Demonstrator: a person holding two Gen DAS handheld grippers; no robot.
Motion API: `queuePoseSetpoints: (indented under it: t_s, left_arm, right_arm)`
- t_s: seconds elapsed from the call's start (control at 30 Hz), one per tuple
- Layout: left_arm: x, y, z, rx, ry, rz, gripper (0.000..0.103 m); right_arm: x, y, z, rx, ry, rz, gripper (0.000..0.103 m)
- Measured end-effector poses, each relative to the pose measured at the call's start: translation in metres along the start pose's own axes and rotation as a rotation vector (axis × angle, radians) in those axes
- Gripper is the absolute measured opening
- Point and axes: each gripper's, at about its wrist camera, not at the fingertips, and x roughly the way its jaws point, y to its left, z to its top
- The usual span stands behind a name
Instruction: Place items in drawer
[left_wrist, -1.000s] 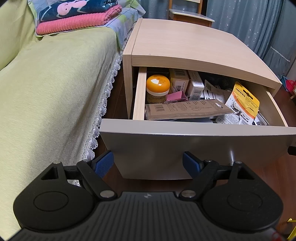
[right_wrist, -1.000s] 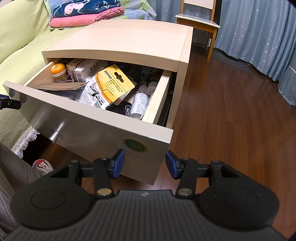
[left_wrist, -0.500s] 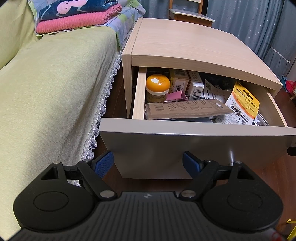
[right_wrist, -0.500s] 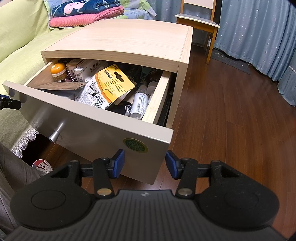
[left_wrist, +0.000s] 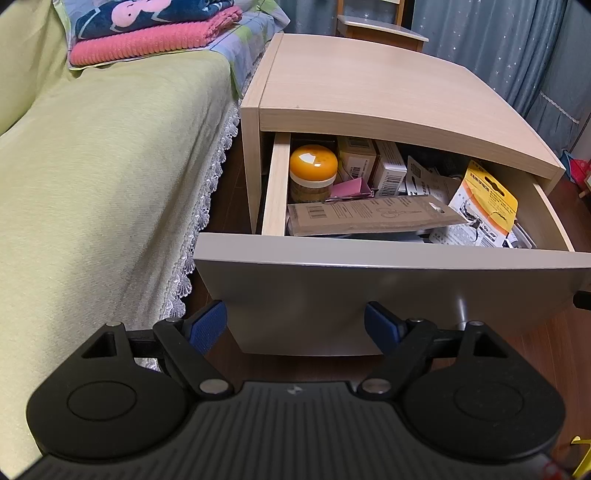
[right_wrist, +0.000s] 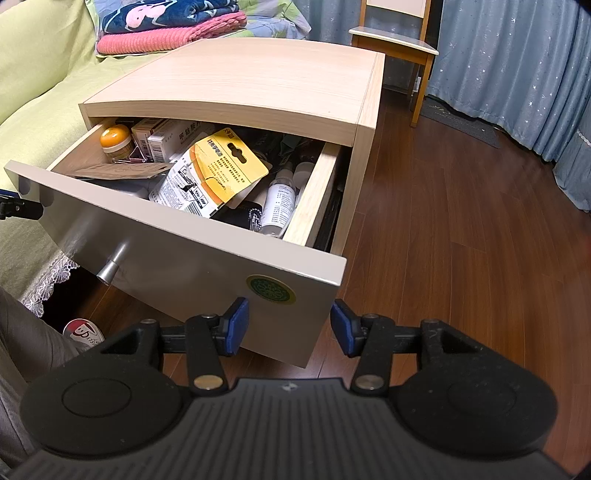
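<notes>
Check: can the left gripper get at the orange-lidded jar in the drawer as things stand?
Probably yes. The left gripper is open and empty, low in front of the drawer. The jar stands uncovered in the near-left corner, open from above; the gripper would have to rise over the drawer front first.

My left tongs (left_wrist: 295, 328): black body, blue finger pads.
My right tongs (right_wrist: 290, 328): black, blue pads as well.
Nightstand (left_wrist: 369, 85): pale wood grain.
Drawer (right_wrist: 192, 258): grey front, light wood sides, silver knob (right_wrist: 110, 267), round green-and-gold sticker (right_wrist: 270, 289).
Jar (left_wrist: 313, 173): orange lid over a cream band.
Binder clip (left_wrist: 351, 188): pink.
Flat packet (left_wrist: 369, 218): brown card, dark print.
Hang-card package (right_wrist: 221, 168): yellow and orange over white, black text.
Bottle (right_wrist: 279, 206): white.
Bed cover (left_wrist: 92, 184): lime green, white lace hem.
Folded blankets (left_wrist: 155, 33): coral pink knit beneath navy with a pink cartoon figure.
Curtains (right_wrist: 517, 66): blue-grey, small white stars.
Floor (right_wrist: 461, 240): reddish-brown planks.
</notes>
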Motion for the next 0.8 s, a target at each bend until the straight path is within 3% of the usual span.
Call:
queuePoseSetpoints:
  t_s: [0.8]
  left_arm:
    - [0.0008, 0.0003, -0.0005, -0.008, -0.003, -0.007, 0.083]
  right_arm:
    - [0.001, 0.0001, 0.0012, -0.001, -0.003, -0.01, 0.045]
